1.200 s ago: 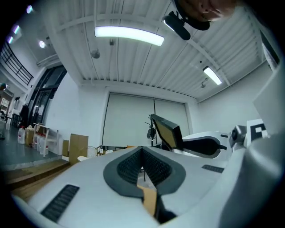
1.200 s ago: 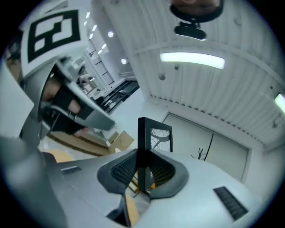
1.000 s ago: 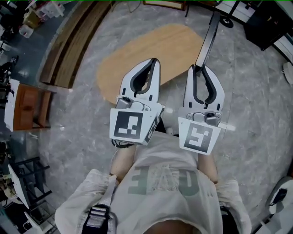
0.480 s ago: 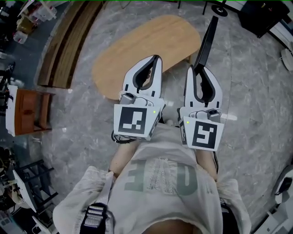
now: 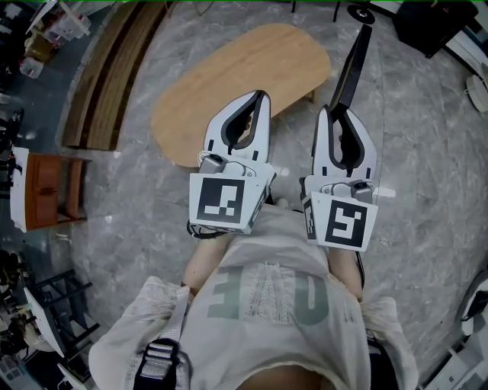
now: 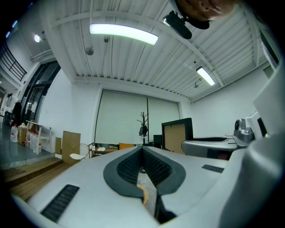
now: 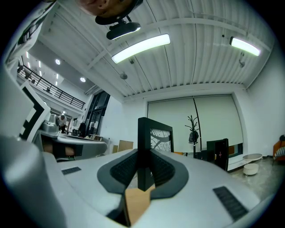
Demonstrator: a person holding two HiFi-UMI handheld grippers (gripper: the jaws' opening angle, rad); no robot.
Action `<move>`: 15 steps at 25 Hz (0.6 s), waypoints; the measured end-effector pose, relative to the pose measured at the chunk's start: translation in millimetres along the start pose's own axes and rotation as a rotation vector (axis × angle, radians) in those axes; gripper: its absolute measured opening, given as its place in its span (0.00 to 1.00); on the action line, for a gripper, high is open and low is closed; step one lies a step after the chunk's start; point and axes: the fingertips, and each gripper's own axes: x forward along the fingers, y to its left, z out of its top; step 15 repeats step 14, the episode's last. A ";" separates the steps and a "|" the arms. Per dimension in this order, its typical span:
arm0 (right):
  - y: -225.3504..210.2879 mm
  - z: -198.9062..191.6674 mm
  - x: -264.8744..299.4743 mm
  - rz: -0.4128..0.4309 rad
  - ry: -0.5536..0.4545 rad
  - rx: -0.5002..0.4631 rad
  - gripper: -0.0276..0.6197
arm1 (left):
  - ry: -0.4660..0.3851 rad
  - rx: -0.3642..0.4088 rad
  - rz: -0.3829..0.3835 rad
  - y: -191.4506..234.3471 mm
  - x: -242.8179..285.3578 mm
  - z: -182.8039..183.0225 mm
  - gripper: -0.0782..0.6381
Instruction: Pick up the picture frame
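Observation:
The picture frame [image 5: 352, 65] is black and thin, seen edge-on in the head view, sticking forward out of my right gripper [image 5: 336, 112], which is shut on its lower edge. In the right gripper view the frame's black edge [image 7: 144, 151] stands upright between the dark pads, with a patterned picture face to its right. My left gripper [image 5: 261, 97] is beside it over the oval wooden table [image 5: 236, 76], jaws shut with nothing in them. The left gripper view shows the frame's brown back [image 6: 177, 134] to the right of the closed jaws [image 6: 142, 149].
A long wooden bench [image 5: 114, 68] runs along the upper left, with a brown cabinet [image 5: 46, 190] and a black rack [image 5: 53, 305] down the left side. Dark furniture [image 5: 435, 23] stands at the top right. Grey stone floor surrounds the table.
The right gripper with the frame has shifted a little to the right and rolled slightly. The left gripper has barely moved, and both grips are unchanged.

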 end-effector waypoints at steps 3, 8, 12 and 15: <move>-2.1 -0.4 -3.4 -0.002 -0.001 -0.007 0.17 | -0.002 -0.002 -0.003 -3.6 -1.1 -0.7 0.12; -3.8 -1.0 -3.9 0.001 -0.005 -0.001 0.17 | 0.012 0.002 0.001 -2.2 -1.1 -5.0 0.12; 0.5 -1.8 -3.1 0.007 0.002 -0.002 0.17 | 0.020 -0.005 0.010 4.5 -3.1 -6.0 0.12; 2.4 -1.6 -2.9 0.009 0.004 -0.002 0.17 | 0.022 -0.006 0.014 7.4 -4.3 -5.6 0.12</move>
